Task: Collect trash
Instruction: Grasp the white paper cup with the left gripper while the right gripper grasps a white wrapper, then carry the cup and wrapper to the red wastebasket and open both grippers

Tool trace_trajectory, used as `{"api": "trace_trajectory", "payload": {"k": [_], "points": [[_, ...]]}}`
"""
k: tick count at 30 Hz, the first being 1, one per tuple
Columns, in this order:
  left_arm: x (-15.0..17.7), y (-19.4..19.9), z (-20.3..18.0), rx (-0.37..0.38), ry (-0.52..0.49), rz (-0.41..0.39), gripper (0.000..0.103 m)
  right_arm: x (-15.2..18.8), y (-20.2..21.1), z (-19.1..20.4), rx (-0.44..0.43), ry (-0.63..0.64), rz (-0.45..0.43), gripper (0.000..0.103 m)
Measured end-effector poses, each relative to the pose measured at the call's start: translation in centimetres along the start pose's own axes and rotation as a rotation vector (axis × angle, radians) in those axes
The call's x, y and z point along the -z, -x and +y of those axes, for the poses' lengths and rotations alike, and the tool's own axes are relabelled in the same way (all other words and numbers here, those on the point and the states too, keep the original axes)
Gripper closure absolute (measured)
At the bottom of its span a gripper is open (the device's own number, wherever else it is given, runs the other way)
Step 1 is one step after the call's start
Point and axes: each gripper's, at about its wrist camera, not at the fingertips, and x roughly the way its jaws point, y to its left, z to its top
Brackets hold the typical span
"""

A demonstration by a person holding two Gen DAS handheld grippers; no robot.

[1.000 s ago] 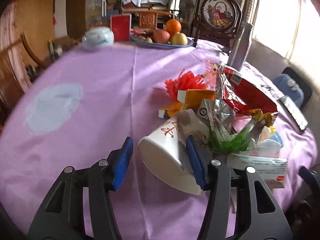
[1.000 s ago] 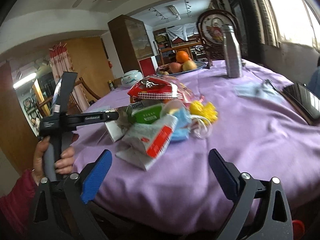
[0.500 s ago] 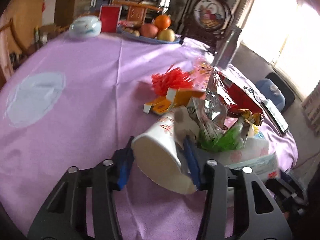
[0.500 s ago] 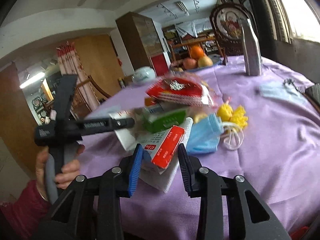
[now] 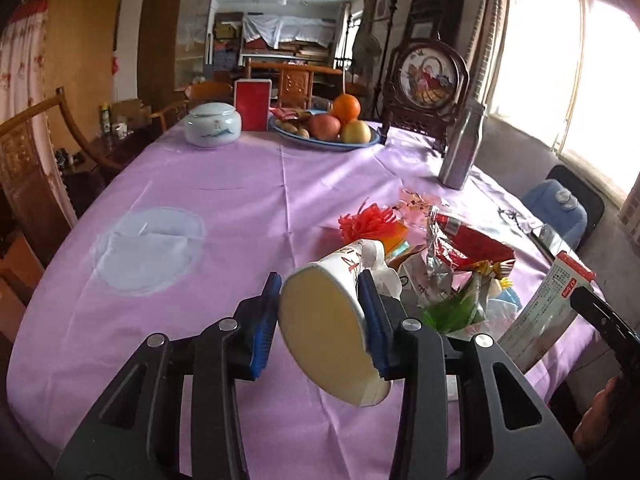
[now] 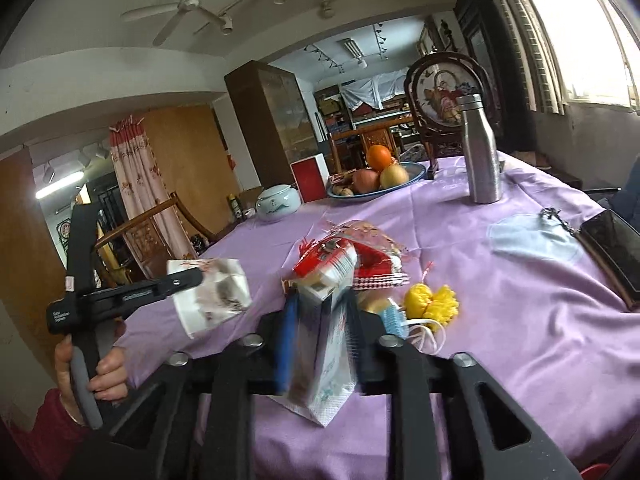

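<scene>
The left hand-held gripper (image 5: 320,316) pinches a light, crushable paper cup (image 5: 332,320) across its thin walls above the table (image 5: 240,184), while the right hand-held gripper (image 6: 320,336) clamps what looks, through blur, like a limp, slippery packet (image 6: 326,344).

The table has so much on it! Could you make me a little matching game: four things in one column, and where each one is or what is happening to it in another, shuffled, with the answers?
Things
1. paper cup
2. red and white box
3. orange
4. steel bottle

Places or states
A. standing upright on the purple tablecloth
B. on top of the fruit in the blue dish
C. pinched in the left gripper
D. pinched in the right gripper

Pairs: 1-C, 2-D, 3-B, 4-A
</scene>
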Motion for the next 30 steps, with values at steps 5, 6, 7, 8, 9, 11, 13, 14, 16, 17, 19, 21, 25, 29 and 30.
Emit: {"api": "trace_trajectory", "payload": {"k": [5,6,7,8,9,11,13,14,16,17,19,21,25,29,30], "points": [[0.6,1.0,-0.7,0.02,-0.004,-0.009,0.063,1.0,-1.5,-0.4,-0.009,-0.037,0.069,0.081],[0.7,1.1,-0.8,0.027,0.001,-0.008,0.063,1.2,-1.3,-0.2,-0.006,-0.036,0.057,0.081],[0.9,1.2,-0.9,0.034,0.007,-0.007,0.063,1.3,-1.2,-0.1,-0.001,-0.03,0.053,0.081],[1.1,1.3,-0.9,0.038,0.009,-0.005,0.063,1.3,-0.9,-0.1,0.0,-0.026,0.046,0.081],[1.3,1.6,-1.1,0.039,0.01,-0.006,0.063,1.2,-0.4,-0.1,-0.002,-0.022,0.034,0.081],[1.4,2.1,-1.2,0.046,0.011,-0.007,0.063,0.7,0.6,-0.1,0.007,-0.02,0.002,0.082],[1.3,2.8,-1.7,0.061,0.005,-0.011,0.063,-0.1,1.9,-0.4,0.008,-0.028,-0.032,0.082],[1.2,3.1,-2.1,0.073,-0.002,-0.012,0.063,-0.4,2.5,-0.5,0.009,-0.029,-0.044,0.082],[1.2,3.5,-3.1,0.099,-0.019,-0.009,0.063,-0.8,4.4,-0.9,0.032,-0.018,-0.079,0.082],[1.2,3.7,-3.9,0.115,-0.036,-0.005,0.063,-0.8,5.4,-1.2,0.047,-0.014,-0.093,0.082],[1.3,4.1,-5.8,0.148,-0.074,-0.002,0.063,-0.6,7.4,-2.1,0.076,-0.017,-0.116,0.082],[1.6,4.3,-7.6,0.183,-0.101,-0.001,0.063,-0.3,10.0,-3.3,0.12,-0.027,-0.142,0.082],[2.8,4.5,-12.3,0.293,-0.162,0.026,0.063,1.6,15.3,-6.2,0.238,-0.052,-0.183,0.082],[5.1,4.3,-18.4,0.417,-0.258,0.074,0.063,4.9,19.9,-10.0,0.38,-0.093,-0.179,0.081],[5.9,4.2,-20.0,0.441,-0.287,0.085,0.063,6.5,21.1,-11.4,0.435,-0.112,-0.165,0.081]]}}
